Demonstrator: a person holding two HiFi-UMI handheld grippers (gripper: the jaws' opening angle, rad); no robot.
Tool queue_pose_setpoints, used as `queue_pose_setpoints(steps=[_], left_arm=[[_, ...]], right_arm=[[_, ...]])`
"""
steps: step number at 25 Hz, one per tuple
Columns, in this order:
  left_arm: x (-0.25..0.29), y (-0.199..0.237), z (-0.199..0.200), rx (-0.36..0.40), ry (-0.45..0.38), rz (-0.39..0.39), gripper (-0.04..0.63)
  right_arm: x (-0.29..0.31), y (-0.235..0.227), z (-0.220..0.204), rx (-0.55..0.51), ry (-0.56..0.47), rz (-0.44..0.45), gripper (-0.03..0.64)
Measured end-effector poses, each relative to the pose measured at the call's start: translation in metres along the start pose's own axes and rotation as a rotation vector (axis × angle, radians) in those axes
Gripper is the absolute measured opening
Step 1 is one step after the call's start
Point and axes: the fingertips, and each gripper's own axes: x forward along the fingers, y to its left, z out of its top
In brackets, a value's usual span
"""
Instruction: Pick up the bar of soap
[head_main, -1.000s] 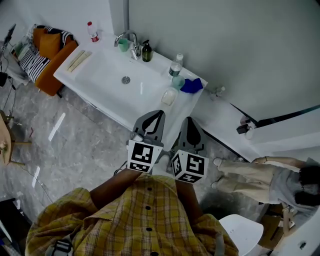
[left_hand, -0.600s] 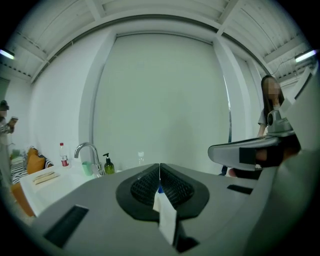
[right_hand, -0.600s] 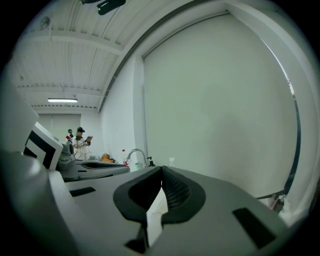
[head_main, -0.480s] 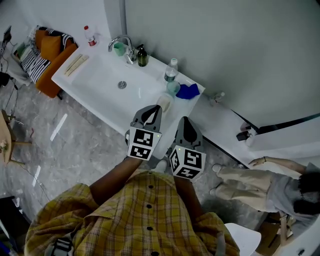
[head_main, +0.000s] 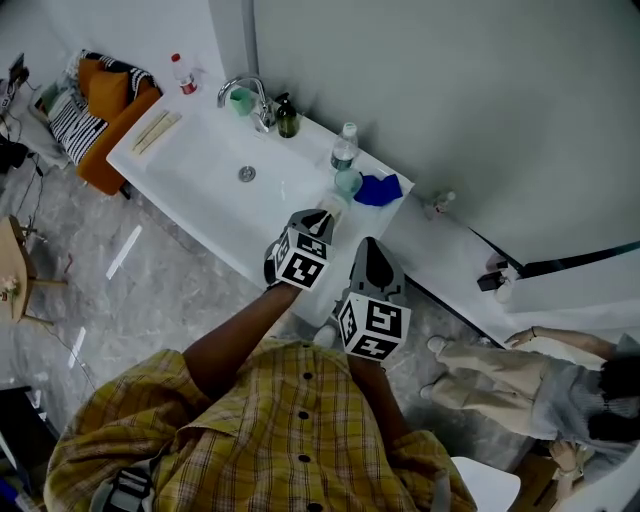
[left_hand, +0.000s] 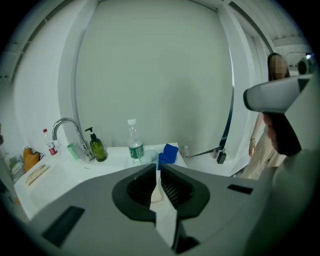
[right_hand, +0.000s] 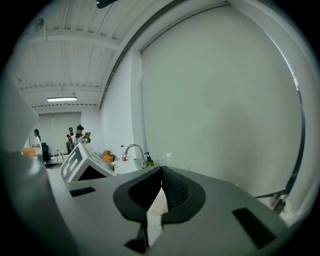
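Head view: the shut left tool (head_main: 321, 216) points at the pale rectangular bar of soap (head_main: 334, 204), presumably lining up a grasp, while the right tool (head_main: 370, 245) idles shut.

Counted on the washstand (head_main: 200, 165):
- one faucet (head_main: 250, 88)
- two cups: a green cup (head_main: 238, 100) and a clear cup (head_main: 348, 181)
- one pump bottle (head_main: 287, 118)
- two capped bottles: a red-capped bottle (head_main: 181, 72) and a water bottle (head_main: 343, 152)
- one blue cloth (head_main: 380, 188)
- one bar of soap (head_main: 333, 203)
- two pale sticks (head_main: 155, 128) at the left edge

Left gripper (head_main: 321, 214) points at soap (head_main: 332, 204) on white washbasin (head_main: 195, 165).
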Motion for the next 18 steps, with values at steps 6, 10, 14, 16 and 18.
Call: queue_pose_setpoints(steps=[6, 10, 14, 16, 18], left_arm=[[0.033, 0.0, -0.014, -0.042, 0.065, -0.012, 0.072], [0.055, 0.004, -0.032, -0.061, 0.143, -0.024, 0.129], [0.074, 0.006, -0.046, -0.056, 0.194, -0.023, 0.18], [0.084, 0.008, -0.051, -0.061, 0.219, -0.023, 0.201], [0.094, 0.008, -0.058, -0.078, 0.254, -0.03, 0.215]], right_arm=[[0.005, -0.011, -0.004, -0.001, 0.016, 0.004, 0.018], [0.009, -0.018, -0.005, -0.004, 0.024, 0.002, 0.018], [0.009, -0.026, -0.006, -0.006, 0.028, -0.002, 0.018], [0.011, -0.031, -0.007, -0.007, 0.029, -0.008, 0.018], [0.013, -0.035, -0.008, -0.004, 0.035, -0.011, 0.018]])
